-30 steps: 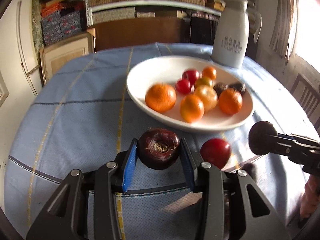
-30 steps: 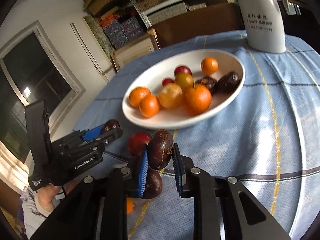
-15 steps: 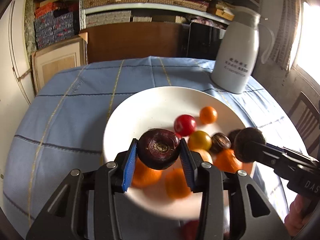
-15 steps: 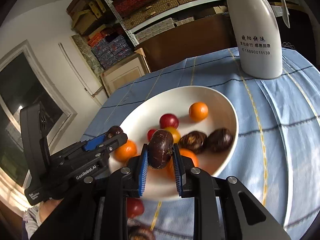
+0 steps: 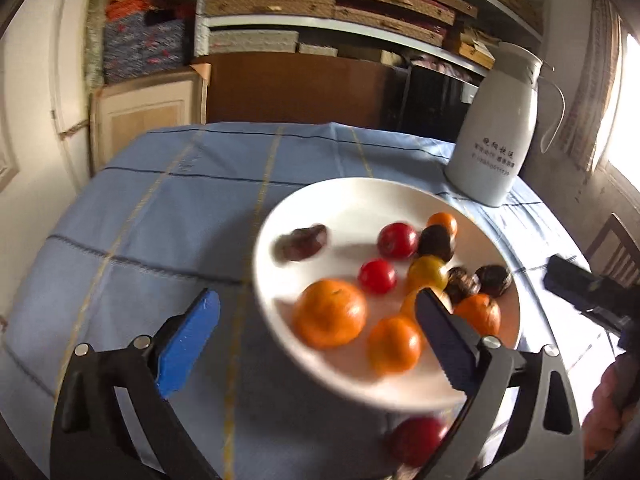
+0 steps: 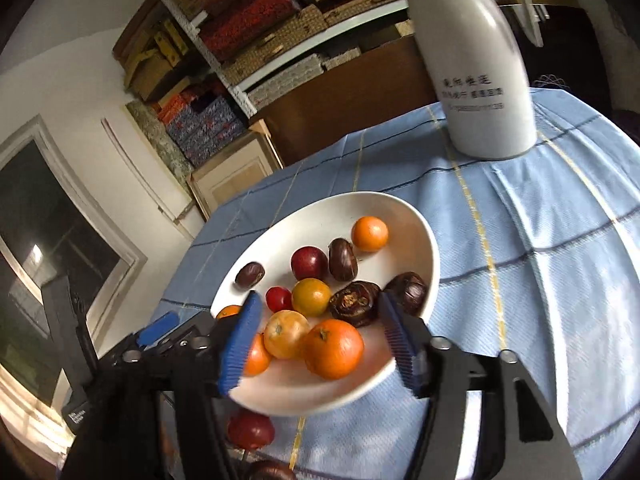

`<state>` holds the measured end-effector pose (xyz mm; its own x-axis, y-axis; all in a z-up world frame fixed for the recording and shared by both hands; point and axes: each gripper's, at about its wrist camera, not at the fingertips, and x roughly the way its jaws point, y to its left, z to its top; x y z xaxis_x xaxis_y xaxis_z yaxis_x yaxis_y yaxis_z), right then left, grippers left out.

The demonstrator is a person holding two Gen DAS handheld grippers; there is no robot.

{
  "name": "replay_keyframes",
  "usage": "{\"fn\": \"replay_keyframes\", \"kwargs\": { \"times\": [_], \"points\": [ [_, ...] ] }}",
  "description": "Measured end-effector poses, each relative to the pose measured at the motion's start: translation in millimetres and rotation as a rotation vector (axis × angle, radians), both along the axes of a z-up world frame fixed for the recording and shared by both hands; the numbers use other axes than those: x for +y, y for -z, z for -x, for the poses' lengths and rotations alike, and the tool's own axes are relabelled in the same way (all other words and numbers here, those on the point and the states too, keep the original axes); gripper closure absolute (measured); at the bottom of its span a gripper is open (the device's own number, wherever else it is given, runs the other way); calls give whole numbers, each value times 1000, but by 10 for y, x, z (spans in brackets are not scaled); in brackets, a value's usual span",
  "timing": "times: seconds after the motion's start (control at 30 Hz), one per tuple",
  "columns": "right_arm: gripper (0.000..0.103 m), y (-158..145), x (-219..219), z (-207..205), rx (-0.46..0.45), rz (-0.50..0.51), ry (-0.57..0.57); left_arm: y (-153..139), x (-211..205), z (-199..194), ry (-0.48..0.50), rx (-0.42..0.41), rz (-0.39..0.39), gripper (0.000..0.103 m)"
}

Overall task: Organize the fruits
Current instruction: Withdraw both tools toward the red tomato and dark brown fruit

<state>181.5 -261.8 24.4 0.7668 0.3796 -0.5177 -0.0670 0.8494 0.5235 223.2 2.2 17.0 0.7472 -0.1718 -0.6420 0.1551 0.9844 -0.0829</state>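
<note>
I see a glossy white ceramic-looking plate [image 5: 344, 204] on a matt woven blue tablecloth [image 5: 168, 216]. The oranges [image 5: 329, 319] look dimpled with a slight sheen; the tomatoes [image 5: 397, 240] are smooth and shiny. The white jug [image 6: 476, 80] looks smooth, satin plastic. Ribbed blue pads [image 5: 188, 344] sit on matt black plastic fingers.

One white plate [image 6: 434, 264] carries twelve fruits: five orange fruits [image 6: 334, 348], one yellow fruit [image 6: 311, 297], two red fruits [image 6: 309, 263] and four dark brown fruits [image 6: 354, 304]. On the worktop [image 6: 540, 280], at the plate's six o'clock, lie one loose red fruit [image 6: 250, 430] and one loose dark fruit [image 6: 268, 474]. One white jug [image 6: 480, 80] stands at one o'clock.
</note>
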Motion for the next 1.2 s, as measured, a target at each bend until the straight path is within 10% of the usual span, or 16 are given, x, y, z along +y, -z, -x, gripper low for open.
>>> {"fn": "replay_keyframes", "kwargs": {
  "times": [0.57,1.2],
  "points": [
    [21,305,31,676,80,-17,-53,329,289,1065,-8,58,9,5],
    [18,358,-57,626,122,-73,-34,478,221,962,69,178,-19,4]
  ]
}}
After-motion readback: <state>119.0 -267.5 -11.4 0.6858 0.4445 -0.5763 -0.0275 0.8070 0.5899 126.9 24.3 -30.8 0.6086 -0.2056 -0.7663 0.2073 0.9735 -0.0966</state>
